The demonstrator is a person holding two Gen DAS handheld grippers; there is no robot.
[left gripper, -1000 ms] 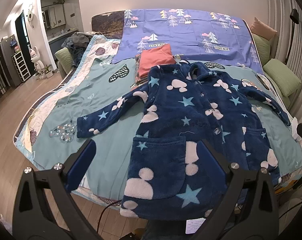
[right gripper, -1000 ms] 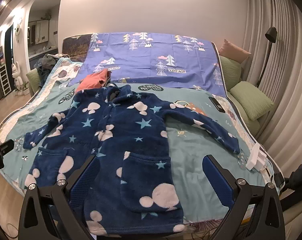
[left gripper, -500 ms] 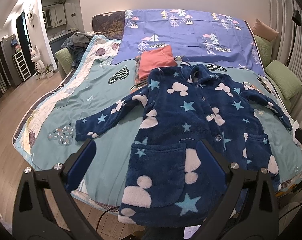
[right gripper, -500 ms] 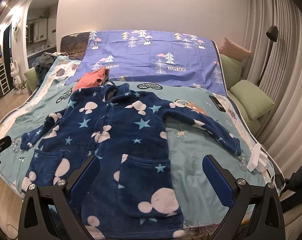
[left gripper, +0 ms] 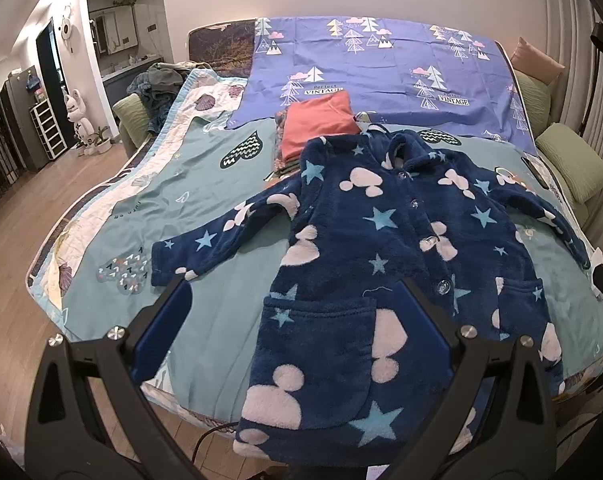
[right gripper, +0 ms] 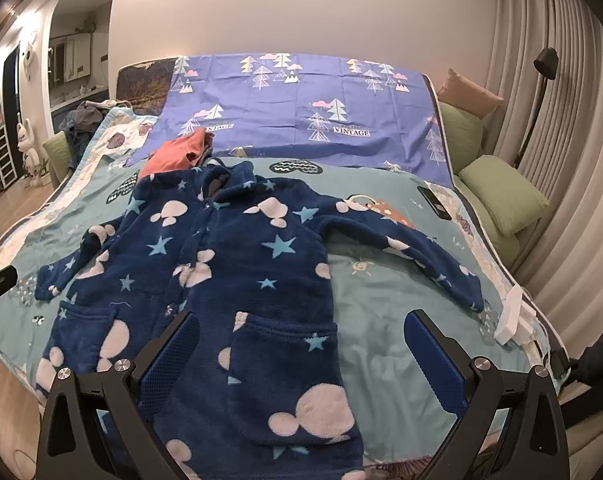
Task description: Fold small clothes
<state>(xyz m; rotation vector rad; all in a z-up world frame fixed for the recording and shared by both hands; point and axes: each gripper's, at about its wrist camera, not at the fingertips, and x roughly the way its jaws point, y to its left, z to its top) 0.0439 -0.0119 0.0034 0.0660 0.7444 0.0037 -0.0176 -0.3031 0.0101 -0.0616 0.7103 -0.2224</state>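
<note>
A small navy fleece robe (left gripper: 385, 264) with pink mouse heads and blue stars lies flat and buttoned on the teal bed cover, sleeves spread out; it also shows in the right wrist view (right gripper: 229, 276). Its hem hangs at the bed's near edge. My left gripper (left gripper: 293, 312) is open and empty, above the robe's left pocket near the hem. My right gripper (right gripper: 301, 344) is open and empty, above the robe's right pocket.
A folded coral garment (left gripper: 321, 124) lies on a small stack behind the robe's collar. A purple tree-print sheet (left gripper: 381, 64) covers the bed's head. Green pillows (right gripper: 505, 200) lie at the right. A phone (right gripper: 433, 200) and a white object (right gripper: 513, 316) lie near the right edge.
Both grippers have moved a little forward and up over the bed, so the robe sits lower in the views. Both stay open and empty.
</note>
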